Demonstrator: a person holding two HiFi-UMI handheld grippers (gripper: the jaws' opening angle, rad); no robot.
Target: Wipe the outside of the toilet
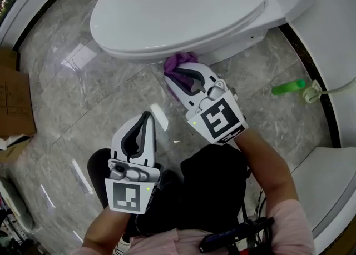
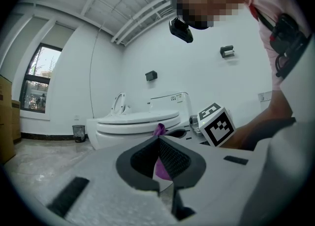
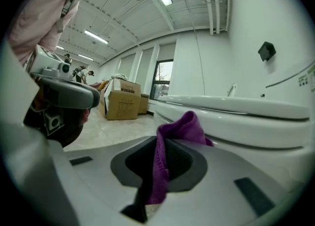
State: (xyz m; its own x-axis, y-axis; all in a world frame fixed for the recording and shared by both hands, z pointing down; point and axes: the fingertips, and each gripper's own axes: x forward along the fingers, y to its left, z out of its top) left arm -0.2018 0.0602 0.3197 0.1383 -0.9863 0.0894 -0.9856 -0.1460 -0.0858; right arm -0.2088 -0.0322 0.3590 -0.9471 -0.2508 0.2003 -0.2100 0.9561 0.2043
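Floor: grey marble tiles (image 1: 83, 81), glossy, with the toilet at the top of the head view.
Toilet: white toilet (image 1: 178, 9), lid down, its front curve towards the person.
Cardboard box: a flattened cardboard box (image 1: 14, 101) at the floor's left edge, well apart from the work.
Right gripper: the right gripper (image 1: 179, 79) points at the lower front of the bowl, jaws clamped on the cloth.
Left gripper: the left gripper (image 1: 147, 116) hangs back over the floor, near the right one. Its jaws are together with nothing of their own between them, and the purple seen past them looks to be the other gripper's cloth.
Cloth: the purple cloth (image 1: 179, 62) is bunched at the right jaw tips, against or just beside the underside of the bowl's front. Contact cannot be confirmed.
Bottle: a green bottle (image 1: 288, 87) lies on the floor to the right of the toilet base.
Progress: no streaks or wet marks show, so what is already wiped cannot be read. Judging by the cloth's place, the front lower bowl is in hand — lid, sides and base likely remain.
Head view only: the layout, the bottle, and both grippers together.
Left gripper view only: the toilet in profile and a small waste bin (image 2: 78, 132) by the far wall.
Right gripper view only: the cloth's tail running down between the jaws, and stacked boxes (image 3: 123, 103) beyond.
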